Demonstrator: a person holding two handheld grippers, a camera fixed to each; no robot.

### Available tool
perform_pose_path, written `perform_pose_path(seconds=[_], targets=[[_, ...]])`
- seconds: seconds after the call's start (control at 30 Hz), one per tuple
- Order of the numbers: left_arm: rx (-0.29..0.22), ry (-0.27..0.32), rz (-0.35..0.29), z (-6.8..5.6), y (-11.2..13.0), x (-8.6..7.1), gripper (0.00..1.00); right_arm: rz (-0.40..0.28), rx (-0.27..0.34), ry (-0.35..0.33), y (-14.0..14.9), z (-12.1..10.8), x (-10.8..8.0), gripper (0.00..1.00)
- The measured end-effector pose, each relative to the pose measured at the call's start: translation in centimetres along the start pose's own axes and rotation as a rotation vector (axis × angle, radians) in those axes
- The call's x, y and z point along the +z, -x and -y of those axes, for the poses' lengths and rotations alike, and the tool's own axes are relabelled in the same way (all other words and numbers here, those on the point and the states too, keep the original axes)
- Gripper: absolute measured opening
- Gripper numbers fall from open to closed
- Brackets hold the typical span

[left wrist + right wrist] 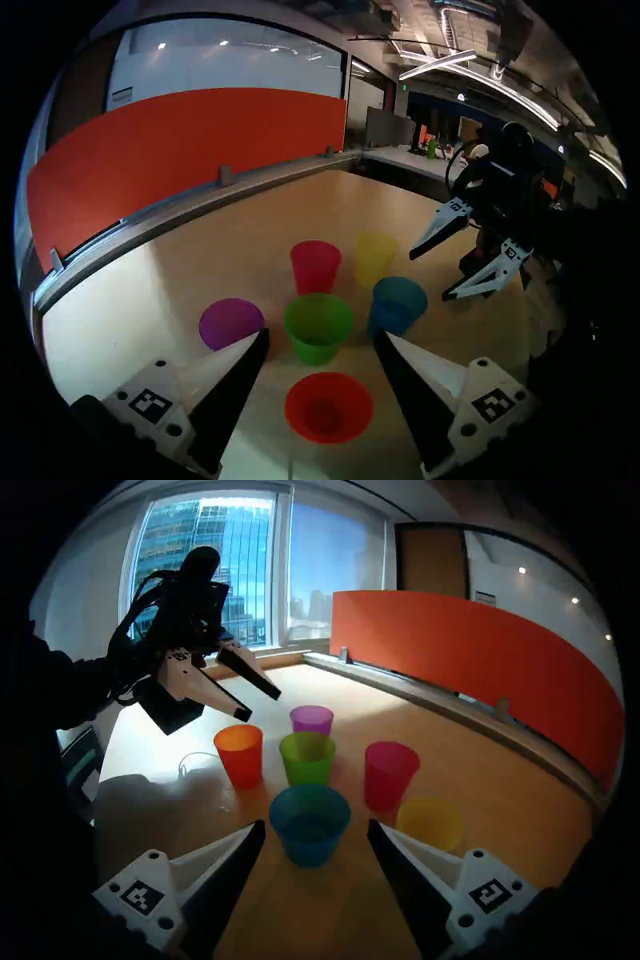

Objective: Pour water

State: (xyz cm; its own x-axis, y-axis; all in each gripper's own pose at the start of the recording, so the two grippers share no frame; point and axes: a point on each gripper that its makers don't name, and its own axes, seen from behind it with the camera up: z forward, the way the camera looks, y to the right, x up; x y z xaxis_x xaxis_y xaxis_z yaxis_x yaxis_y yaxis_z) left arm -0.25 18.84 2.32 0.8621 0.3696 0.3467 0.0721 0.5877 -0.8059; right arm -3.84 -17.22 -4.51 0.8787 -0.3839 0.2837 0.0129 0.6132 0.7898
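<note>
Six plastic cups stand close together on a light wooden table (200, 264). In the left gripper view, an orange-red cup (329, 406) sits between the wide-open fingers of my left gripper (320, 342), untouched. Beyond it stand the green cup (318, 308), purple cup (230, 322), pink cup (315, 266), yellow cup (374, 256) and blue cup (398, 306). In the right gripper view, my right gripper (314, 827) is open around the blue cup (310, 844), with gaps on both sides. I cannot tell whether any cup holds water.
The right gripper (429, 277) hangs open past the blue cup, held by a dark-sleeved arm. The left gripper (260, 706) hovers open above the orange cup (239, 754). An orange partition (184, 152) runs along the table's far edge. Windows (240, 568) lie behind.
</note>
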Motion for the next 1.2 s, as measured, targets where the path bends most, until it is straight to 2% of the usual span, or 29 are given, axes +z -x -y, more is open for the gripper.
perform_pose_path(seconds=[0.37,0.67,0.9,1.2], targets=[[0.004,0.000,0.020,0.2,0.5,1.1,0.97,0.043,-0.003,-0.006,1.9,0.1,2.2,0.99],[0.006,0.001,0.042,0.4,1.1,1.9,0.97,0.054,-0.013,-0.019,2.2,0.5,4.0,0.99],[0.010,0.003,0.062,0.5,1.6,2.5,0.97,0.058,0.002,-0.027,1.9,0.5,5.4,0.99],[0.018,0.004,0.077,0.7,1.7,3.3,0.97,0.059,0.014,-0.035,1.8,0.6,6.0,0.99]])
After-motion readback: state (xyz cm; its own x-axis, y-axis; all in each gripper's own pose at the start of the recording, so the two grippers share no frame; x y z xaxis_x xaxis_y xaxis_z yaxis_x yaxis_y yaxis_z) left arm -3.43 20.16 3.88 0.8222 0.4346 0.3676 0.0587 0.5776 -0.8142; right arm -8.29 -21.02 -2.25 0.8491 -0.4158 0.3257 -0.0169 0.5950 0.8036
